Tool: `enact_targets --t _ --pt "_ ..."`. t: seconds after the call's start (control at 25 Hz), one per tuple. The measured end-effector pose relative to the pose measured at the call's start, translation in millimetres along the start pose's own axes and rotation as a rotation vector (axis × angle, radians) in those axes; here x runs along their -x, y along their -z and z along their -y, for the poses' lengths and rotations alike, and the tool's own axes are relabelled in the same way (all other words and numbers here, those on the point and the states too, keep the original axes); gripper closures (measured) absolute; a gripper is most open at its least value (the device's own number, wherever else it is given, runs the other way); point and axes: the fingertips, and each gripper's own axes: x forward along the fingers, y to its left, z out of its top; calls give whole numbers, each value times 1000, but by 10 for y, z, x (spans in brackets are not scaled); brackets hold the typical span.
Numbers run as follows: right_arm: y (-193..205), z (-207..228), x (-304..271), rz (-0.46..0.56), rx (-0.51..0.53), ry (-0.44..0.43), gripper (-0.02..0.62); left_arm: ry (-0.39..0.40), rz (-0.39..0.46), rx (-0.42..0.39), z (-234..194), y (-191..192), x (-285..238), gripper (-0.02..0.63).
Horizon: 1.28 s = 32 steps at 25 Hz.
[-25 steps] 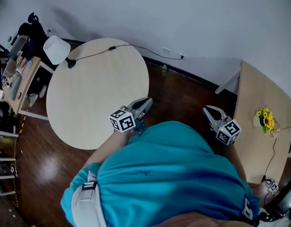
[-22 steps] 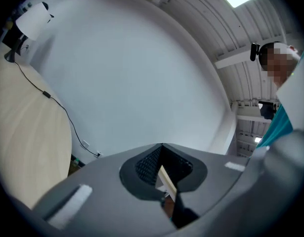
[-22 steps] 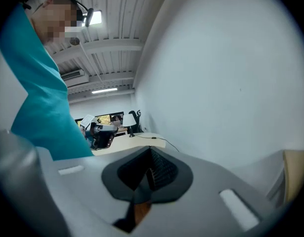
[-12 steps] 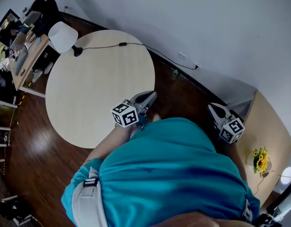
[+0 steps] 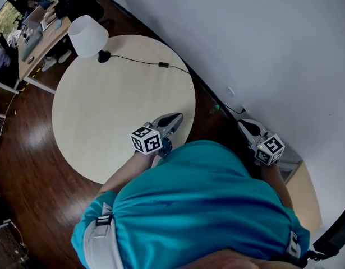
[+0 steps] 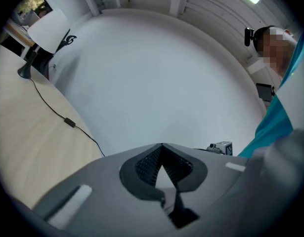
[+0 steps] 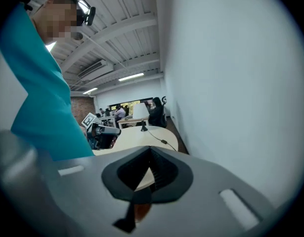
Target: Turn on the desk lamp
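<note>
The white-shaded desk lamp (image 5: 88, 35) stands at the far left edge of the round tabletop (image 5: 105, 111). Its black cord (image 5: 133, 60) runs right through an inline switch (image 5: 162, 65) toward the wall. The left tongs (image 5: 173, 119), held out on a bent forearm, hover over the tabletop's near right edge, well apart from the lamp, tips pressed together on nothing. The right tongs (image 5: 246, 125) hang off the tabletop beside the wall, likewise closed and empty.

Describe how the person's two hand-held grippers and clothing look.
Both the left gripper and the right gripper have smooth grey bodies tapering to pointed jaws with dark ribbed inner faces. Each carries a white cube printed with black square markers. The person wears a teal short-sleeved shirt.
</note>
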Motion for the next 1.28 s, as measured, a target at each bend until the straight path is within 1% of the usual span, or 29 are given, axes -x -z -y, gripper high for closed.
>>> enact_targets --t 0.08,0.12,0.24,0.36,0.44,0.48,0.52,0.6,0.68,0.8,0.88,1.0,1.12,1.28 --pt "6 149 -300 -22 11 -80 593 -53 44 -4 -145 -87 17 604" --pt "16 243 -479 -34 17 -129 594 -92 70 -6 -227 -128 43 604" --pt "12 494 -1032 -79 56 -290 592 -229 141 -20 -423 -247 160 604" --pt "-82 680 -1355 -98 106 -431 593 -356 179 -45 -459 -313 181 604" --pt "-38 799 -1526 -128 146 -522 594 -465 232 -25 -489 -255 182 604" --pt "0 870 -1593 -151 168 -561 592 -506 268 -8 -481 -211 145 604" --pt "29 943 -1652 -175 189 -594 592 -531 298 5 -444 -175 79 604" --pt "83 1059 -1791 -213 221 -641 592 -557 316 2 -335 -133 -65 604" --pt "164 1118 -2038 -240 255 -678 592 -592 310 -10 -329 -108 -113 604" --pt "436 1160 -2641 -290 297 -714 576 -658 322 2 -624 -6 6 604" --pt "641 1130 -3013 -327 317 -722 547 -679 333 7 -808 73 120 604" --pt "903 964 -3365 -376 355 -735 529 -689 329 -15 -885 141 264 604" --pt "1072 931 -3465 -437 402 -730 489 -681 315 -32 -733 102 258 604" --pt "1100 1247 -3415 -532 489 -652 408 -672 327 -32 -311 -81 136 604"
